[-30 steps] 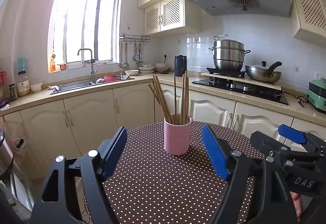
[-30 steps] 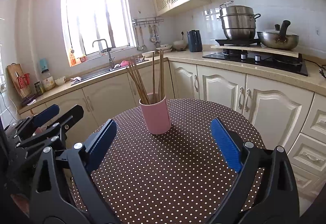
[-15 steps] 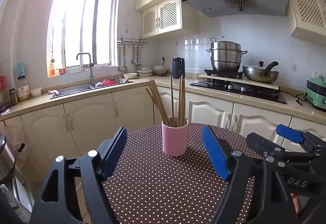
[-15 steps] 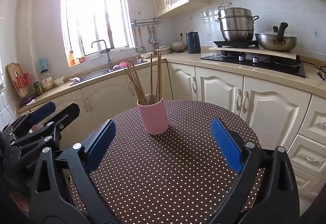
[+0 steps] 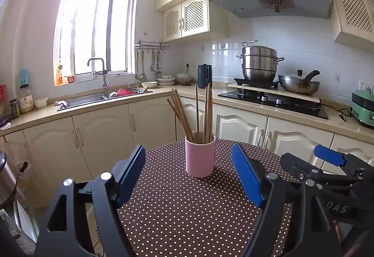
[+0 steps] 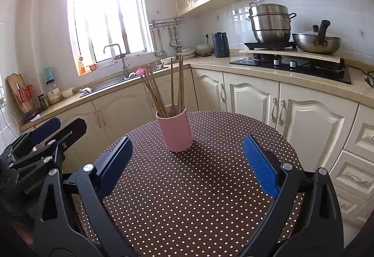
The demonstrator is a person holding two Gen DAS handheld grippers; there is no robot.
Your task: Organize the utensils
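A pink cup (image 5: 200, 157) stands upright on the round dotted table (image 5: 187, 217), holding several wooden chopsticks (image 5: 184, 114). It also shows in the right wrist view (image 6: 175, 132) with the chopsticks (image 6: 161, 93). My left gripper (image 5: 188, 175) is open and empty, held back from the cup over the table's near side. My right gripper (image 6: 187, 161) is open and empty, also short of the cup. The right gripper shows at the right edge of the left wrist view (image 5: 327, 163); the left gripper shows at the left of the right wrist view (image 6: 46, 137).
Cream cabinets and a counter run behind the table, with a sink (image 5: 100, 98), a dark kettle (image 5: 204, 75), a hob with a steel pot (image 5: 259, 65) and a wok (image 5: 299, 85). A green appliance (image 5: 362, 107) sits at far right.
Both grippers have drawn back and risen a little from the cup, which looks smaller and lower in the views. Both stay open and empty. The cup has not moved.
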